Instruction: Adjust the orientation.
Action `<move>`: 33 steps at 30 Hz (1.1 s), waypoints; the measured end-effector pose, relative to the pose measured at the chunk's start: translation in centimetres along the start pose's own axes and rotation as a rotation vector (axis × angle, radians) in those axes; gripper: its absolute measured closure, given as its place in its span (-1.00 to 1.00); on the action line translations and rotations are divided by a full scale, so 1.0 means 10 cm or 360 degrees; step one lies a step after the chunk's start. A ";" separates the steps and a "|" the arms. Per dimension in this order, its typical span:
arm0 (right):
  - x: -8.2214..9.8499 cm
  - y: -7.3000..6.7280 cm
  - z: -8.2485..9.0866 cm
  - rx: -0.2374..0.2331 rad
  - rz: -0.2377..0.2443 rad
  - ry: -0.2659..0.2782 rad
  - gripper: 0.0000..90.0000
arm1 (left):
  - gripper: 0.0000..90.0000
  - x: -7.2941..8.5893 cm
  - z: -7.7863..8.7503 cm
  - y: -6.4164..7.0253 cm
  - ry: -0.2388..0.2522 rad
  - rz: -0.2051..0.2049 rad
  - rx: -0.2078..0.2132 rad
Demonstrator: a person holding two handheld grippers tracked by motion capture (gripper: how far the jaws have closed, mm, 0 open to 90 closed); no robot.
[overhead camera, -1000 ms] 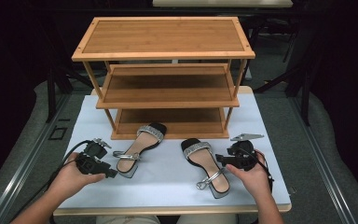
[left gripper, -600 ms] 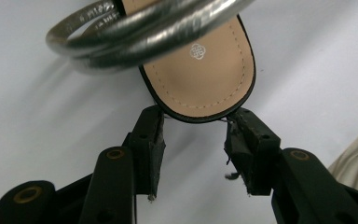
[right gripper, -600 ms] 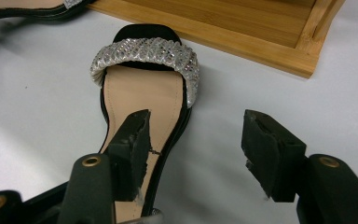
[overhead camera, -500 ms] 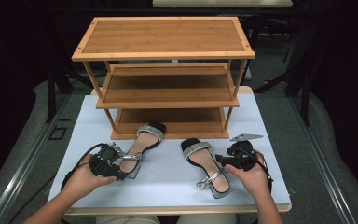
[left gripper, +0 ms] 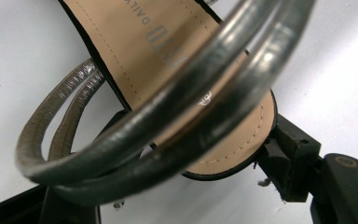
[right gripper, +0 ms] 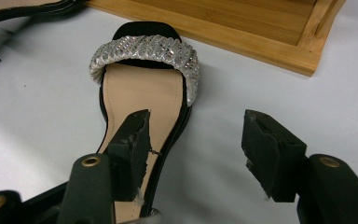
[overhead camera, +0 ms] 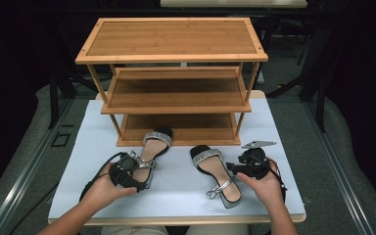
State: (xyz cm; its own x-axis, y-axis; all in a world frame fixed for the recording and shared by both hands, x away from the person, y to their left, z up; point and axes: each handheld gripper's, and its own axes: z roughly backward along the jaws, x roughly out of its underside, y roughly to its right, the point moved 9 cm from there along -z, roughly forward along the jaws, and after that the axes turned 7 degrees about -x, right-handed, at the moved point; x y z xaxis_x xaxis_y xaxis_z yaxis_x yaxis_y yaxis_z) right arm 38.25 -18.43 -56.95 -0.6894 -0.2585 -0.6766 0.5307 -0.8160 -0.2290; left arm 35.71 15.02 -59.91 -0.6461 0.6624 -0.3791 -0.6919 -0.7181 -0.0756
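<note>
**Two sandals, two grippers, one bamboo rack**

Over on the left, the left gripper [overhead camera: 138, 172] is right at the heel end of the left sandal [overhead camera: 149, 149], and its jaws have just been opening. In the left gripper view they stand spread to either side of the sandal's heel [left gripper: 223, 154], with the silver ankle strap [left gripper: 135, 140] looping across in front; the pads do not press on the shoe, so that gripper is released. This sandal lies on the white table cover [overhead camera: 176, 196], its toe pointing at the bottom shelf of the wooden shoe rack [overhead camera: 176, 90], just touching or nearly touching its front edge.

On the right, the right gripper [overhead camera: 232, 168] sits beside the right sandal [overhead camera: 215, 174], which lies flat on the cover, toe toward the rack but clear of it. The right gripper view shows the jaws wide apart: one hangs over the tan insole [right gripper: 140, 100] behind the rhinestone toe band [right gripper: 149, 51], the other over bare cover. Nothing is clamped there; that gripper is unclenched too.
</note>
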 end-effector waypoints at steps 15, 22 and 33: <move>-0.01 -0.02 -0.04 -0.0015 0.0011 0.0000 -0.08 | -0.21 -0.40 -0.01 -0.01 0.0012 0.0243 0.0004; -0.01 -0.01 -0.02 -0.0005 0.0005 0.0008 -0.08 | -0.21 -0.67 -0.08 -0.12 0.0021 0.0349 -0.0027; -0.02 0.01 -0.01 -0.0007 0.0005 0.0017 -0.08 | -0.20 -0.99 -0.23 -0.28 0.0029 0.0441 -0.0043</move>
State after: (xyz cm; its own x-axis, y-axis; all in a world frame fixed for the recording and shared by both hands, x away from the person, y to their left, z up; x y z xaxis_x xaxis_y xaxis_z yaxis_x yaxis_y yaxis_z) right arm 38.46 -18.39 -56.97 -0.6826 -0.2554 -0.6847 0.5348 -0.8131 -0.2299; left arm 44.79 9.95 -58.07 -0.8033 0.4364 -0.4053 -0.4808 -0.8768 0.0089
